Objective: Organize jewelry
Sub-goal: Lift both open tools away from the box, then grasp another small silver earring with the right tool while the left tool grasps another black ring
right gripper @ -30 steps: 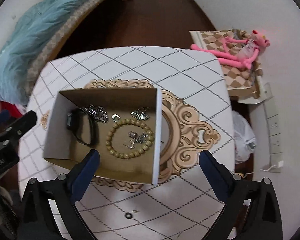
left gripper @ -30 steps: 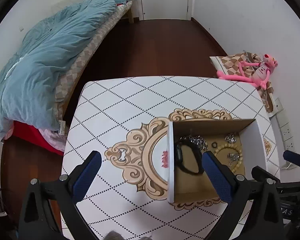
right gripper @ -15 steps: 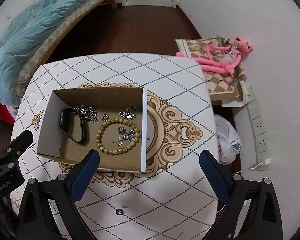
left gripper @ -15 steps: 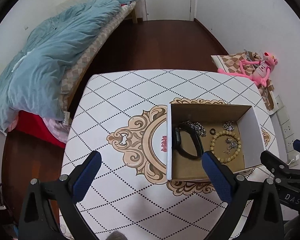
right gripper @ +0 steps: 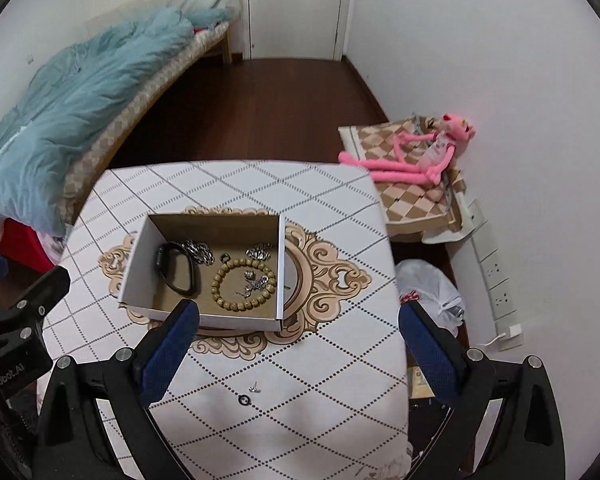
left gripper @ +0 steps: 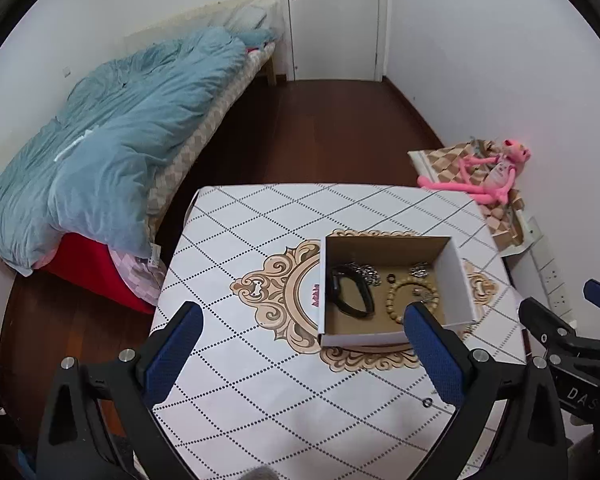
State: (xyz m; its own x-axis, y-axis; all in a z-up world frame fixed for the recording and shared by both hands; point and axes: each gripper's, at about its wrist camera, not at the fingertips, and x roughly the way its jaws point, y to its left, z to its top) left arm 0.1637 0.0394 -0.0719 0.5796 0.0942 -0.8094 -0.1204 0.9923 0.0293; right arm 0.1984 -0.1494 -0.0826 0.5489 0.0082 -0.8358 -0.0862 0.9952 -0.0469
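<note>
We hold both grippers above the near edge of the table (right gripper: 340, 208), which wears a white cloth with a dotted diamond pattern and a tan ornament in the middle. Our left gripper (left gripper: 302, 354) has its blue-padded fingers spread wide apart with nothing between them, and our right gripper (right gripper: 300, 352) is spread just as wide and also holds nothing.

The cardboard box (right gripper: 140, 272) sits on the ornament, near the centre of the table, open at the top. Inside it lie a black wristband (right gripper: 176, 268) at the left, a silver chain (right gripper: 200, 251) touching it toward the back, a small dark ring (right gripper: 225, 257), and a bracelet of tan beads (right gripper: 242, 284) at the right. Small silver pieces (right gripper: 254, 282) rest inside the bead circle, and another silver cluster (right gripper: 260, 252) lies near the back right corner.

Outside the box, on the cloth close to us, a small black ring (right gripper: 244, 401) lies beside a tiny silver stud (right gripper: 254, 389). In the left wrist view the ring (left gripper: 427, 402) shows just beside the right finger.

A pink plush toy (right gripper: 420, 160) lies on the floor by the wall.
</note>
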